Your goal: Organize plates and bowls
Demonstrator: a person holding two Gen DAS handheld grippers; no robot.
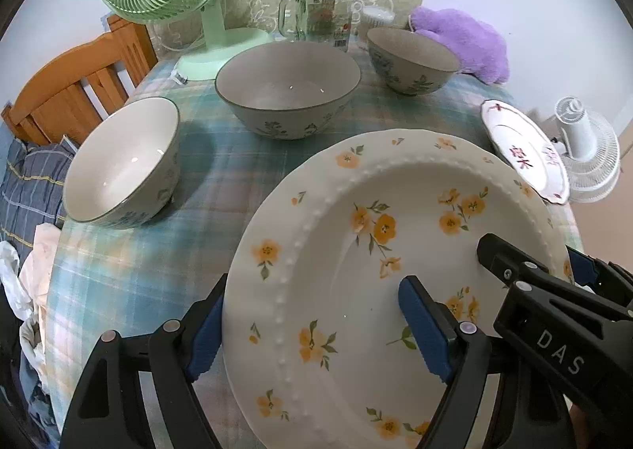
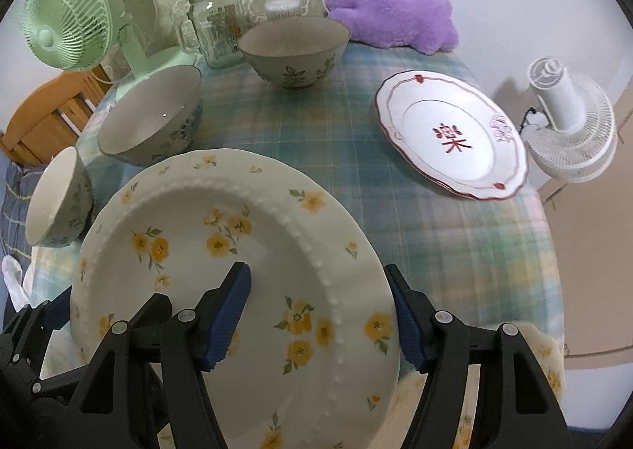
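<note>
While both claws grip the yellow-flowered plate (image 1: 395,290) at opposite rims, little of the sorting looks finished. The left claw (image 1: 312,334) has one blue pad on the plate's face and the other behind its left rim; the right claw (image 2: 320,314) clamps the right rim the same way. That plate sits at the near end of the tabletop (image 2: 356,124), tilted up toward the cameras; whether its far edge touches the cloth I cannot tell. Nothing is stacked yet. Three floral bowls stand apart: the largest bowl (image 1: 288,89) in the middle, a smaller bowl (image 1: 122,160) to the left, and a far bowl (image 1: 413,61) near the glass jar (image 1: 322,10). The red-trimmed plate (image 2: 451,138) lies alone on the right. My judgement: this is an early step, with the plates still to be joined and the bowls still to be nested.
</note>
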